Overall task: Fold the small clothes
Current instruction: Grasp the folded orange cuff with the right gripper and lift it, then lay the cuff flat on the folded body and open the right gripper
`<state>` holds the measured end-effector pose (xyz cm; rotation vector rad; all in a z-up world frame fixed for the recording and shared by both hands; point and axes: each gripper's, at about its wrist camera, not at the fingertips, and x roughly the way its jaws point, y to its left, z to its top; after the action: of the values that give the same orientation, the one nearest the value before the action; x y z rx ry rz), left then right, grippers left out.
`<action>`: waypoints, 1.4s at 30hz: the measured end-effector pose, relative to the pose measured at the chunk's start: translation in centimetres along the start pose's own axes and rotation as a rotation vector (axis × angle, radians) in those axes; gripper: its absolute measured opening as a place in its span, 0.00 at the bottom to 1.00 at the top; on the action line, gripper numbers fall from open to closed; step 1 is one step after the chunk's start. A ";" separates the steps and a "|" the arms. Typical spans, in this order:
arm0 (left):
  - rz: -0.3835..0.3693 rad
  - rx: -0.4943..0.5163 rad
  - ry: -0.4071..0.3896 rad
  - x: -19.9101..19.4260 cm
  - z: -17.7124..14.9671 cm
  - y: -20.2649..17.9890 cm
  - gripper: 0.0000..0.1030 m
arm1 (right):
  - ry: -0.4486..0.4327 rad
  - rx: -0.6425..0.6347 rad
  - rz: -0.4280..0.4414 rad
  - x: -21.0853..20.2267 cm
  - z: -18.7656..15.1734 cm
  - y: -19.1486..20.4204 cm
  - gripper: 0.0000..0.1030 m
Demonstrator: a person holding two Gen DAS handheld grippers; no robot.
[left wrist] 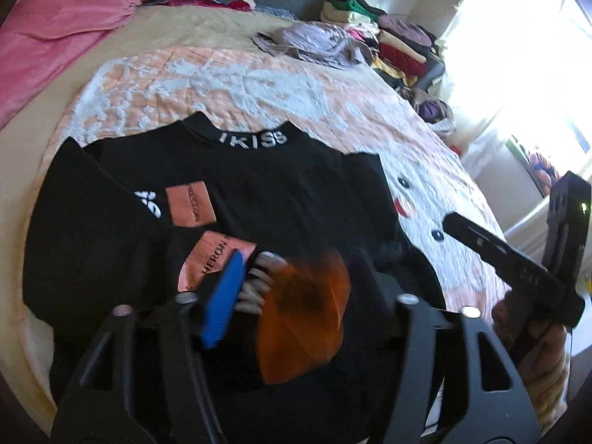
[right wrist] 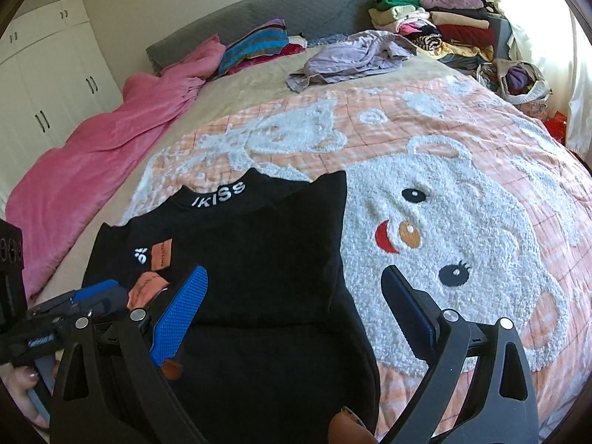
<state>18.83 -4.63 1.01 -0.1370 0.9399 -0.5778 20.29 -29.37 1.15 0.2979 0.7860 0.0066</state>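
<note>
One black sweater (right wrist: pixel 259 259), one pink blanket (right wrist: pixel 111 140), one lilac garment (right wrist: pixel 351 57), two grippers.

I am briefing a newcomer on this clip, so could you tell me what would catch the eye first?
A black top with white collar lettering lies partly folded on the near part of the bed. Beside it, the peach quilt shows a big white bear face. A pink blanket sprawls along the left edge.
</note>
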 end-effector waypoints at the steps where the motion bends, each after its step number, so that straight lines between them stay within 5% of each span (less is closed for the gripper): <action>1: -0.010 0.000 -0.002 -0.4 -0.2 0.1 0.56 | 0.009 0.003 0.009 0.2 -0.1 0.0 0.91; 4: 0.020 -0.028 -0.040 -2.3 -0.6 1.3 0.66 | 0.074 0.010 0.069 1.2 -1.1 1.0 0.91; 7: 0.156 -0.043 -0.095 -4.2 -0.4 3.3 0.71 | 0.143 -0.033 0.137 2.3 -2.9 3.4 0.90; 10: 0.281 -0.084 -0.132 -5.7 -0.3 6.1 0.77 | 0.201 -0.082 0.214 3.7 -4.5 6.6 0.78; 14: 0.318 -0.182 -0.170 -8.0 -0.6 9.7 0.81 | 0.263 -0.095 0.227 6.6 -5.6 9.1 0.68; 17: 0.338 -0.229 -0.199 -9.7 -1.0 11.4 0.81 | 0.289 -0.089 0.239 7.7 -5.9 10.0 0.38; 19: 0.344 -0.255 -0.211 -10.5 -1.3 12.3 0.82 | 0.268 -0.158 0.252 7.9 -5.7 11.2 0.08; 26: 0.337 -0.270 -0.226 -10.9 -0.9 13.0 0.83 | 0.078 -0.315 0.301 4.4 -0.3 12.8 0.07; 30: 0.330 -0.245 -0.214 -10.2 -0.1 12.5 0.83 | -0.032 -0.420 0.260 2.2 3.0 12.0 0.07; 34: 0.336 -0.198 -0.182 -8.5 0.8 11.4 0.83 | -0.006 -0.407 0.174 3.4 3.9 9.4 0.07; 42: 0.339 -0.107 -0.112 -4.9 2.2 9.9 0.83 | 0.048 -0.282 0.135 5.5 2.9 5.0 0.09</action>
<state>22.42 5.95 2.37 -0.1016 0.8614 -0.2050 26.80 -24.68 0.60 0.0826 0.8007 0.2506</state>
